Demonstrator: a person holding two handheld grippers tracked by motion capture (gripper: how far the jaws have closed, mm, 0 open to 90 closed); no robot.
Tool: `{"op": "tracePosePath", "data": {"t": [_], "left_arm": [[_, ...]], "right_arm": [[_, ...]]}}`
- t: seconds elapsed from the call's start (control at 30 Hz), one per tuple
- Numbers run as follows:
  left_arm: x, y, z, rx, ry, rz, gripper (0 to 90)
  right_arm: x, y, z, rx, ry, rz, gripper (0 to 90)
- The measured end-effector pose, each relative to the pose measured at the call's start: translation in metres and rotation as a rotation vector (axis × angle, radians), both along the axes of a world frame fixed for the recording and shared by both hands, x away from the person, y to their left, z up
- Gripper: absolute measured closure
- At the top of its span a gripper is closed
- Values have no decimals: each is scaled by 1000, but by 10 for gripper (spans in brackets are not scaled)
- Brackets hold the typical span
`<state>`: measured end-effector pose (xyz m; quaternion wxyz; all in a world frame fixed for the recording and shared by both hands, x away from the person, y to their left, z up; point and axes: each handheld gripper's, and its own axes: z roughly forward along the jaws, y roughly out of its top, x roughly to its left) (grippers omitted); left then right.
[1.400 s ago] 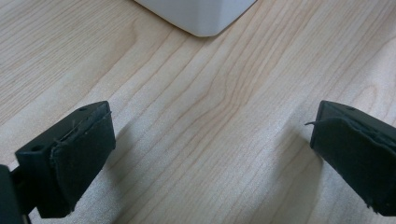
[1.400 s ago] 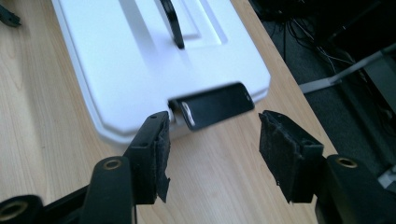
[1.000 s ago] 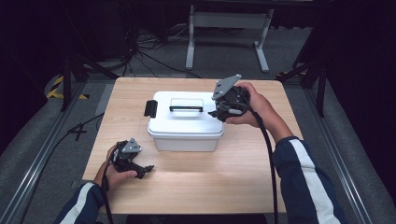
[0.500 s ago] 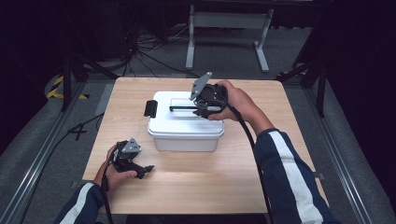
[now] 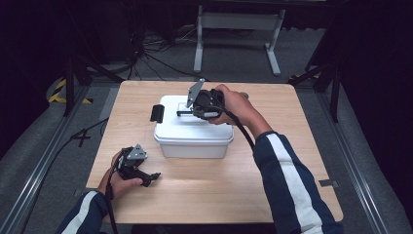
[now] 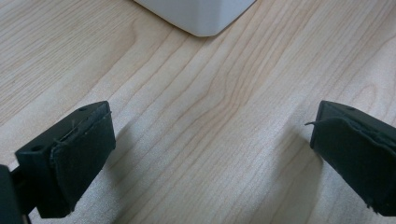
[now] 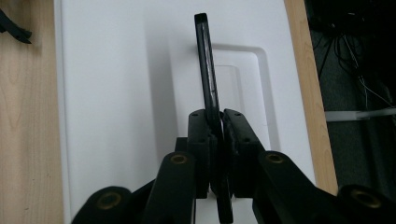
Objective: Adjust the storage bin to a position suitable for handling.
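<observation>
Black handle [image 7: 208, 74] between right gripper [image 7: 218, 140] pads (pinched)

Right tool [image 5: 187, 111] jaws just closed — left tool [image 5: 146, 176] gapes wide.

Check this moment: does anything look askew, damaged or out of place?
Nothing stands out. The white box sits square on the table, lid on, and the right gripper is shut on its black handle. The left gripper rests open on bare wood.
</observation>
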<state>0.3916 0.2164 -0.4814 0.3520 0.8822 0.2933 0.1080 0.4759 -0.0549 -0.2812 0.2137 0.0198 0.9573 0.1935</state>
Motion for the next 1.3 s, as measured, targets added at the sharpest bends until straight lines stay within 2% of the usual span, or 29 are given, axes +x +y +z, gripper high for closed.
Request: {"op": "tracePosePath", "data": {"t": [0.3, 0.57, 1.1, 1.3], "left_arm": [[0, 0, 0, 1, -4, 0, 4], [0, 0, 0, 1, -4, -1, 5], [0, 0, 0, 1, -4, -1, 4], [0, 0, 0, 1, -4, -1, 4]], "right_arm": [[-1, 2, 1, -32, -26, 27, 843], [-1, -1, 4, -28, -42, 45, 851], [-5, -8, 17, -26, -80, 41, 852], [-6, -13, 24, -5, -86, 39, 852]]}}
